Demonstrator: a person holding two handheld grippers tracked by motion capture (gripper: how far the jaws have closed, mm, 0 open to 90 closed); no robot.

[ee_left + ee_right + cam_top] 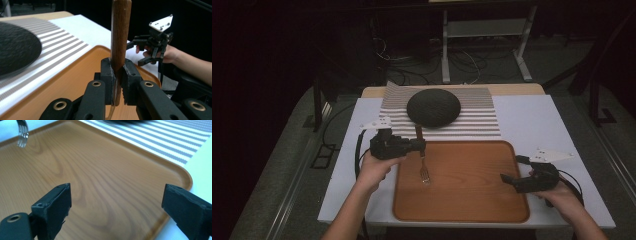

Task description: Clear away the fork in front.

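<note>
left claw (117, 75): clamped on fork (422, 157) handle, tines over tray (492, 210) for set-down
right claw (117, 207): jaws apart, empty, clear of fork

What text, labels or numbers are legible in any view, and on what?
None. No lettering shows on the fork, the wooden tray, the striped mat, the dark round plate, the left gripper or the right gripper.
</note>
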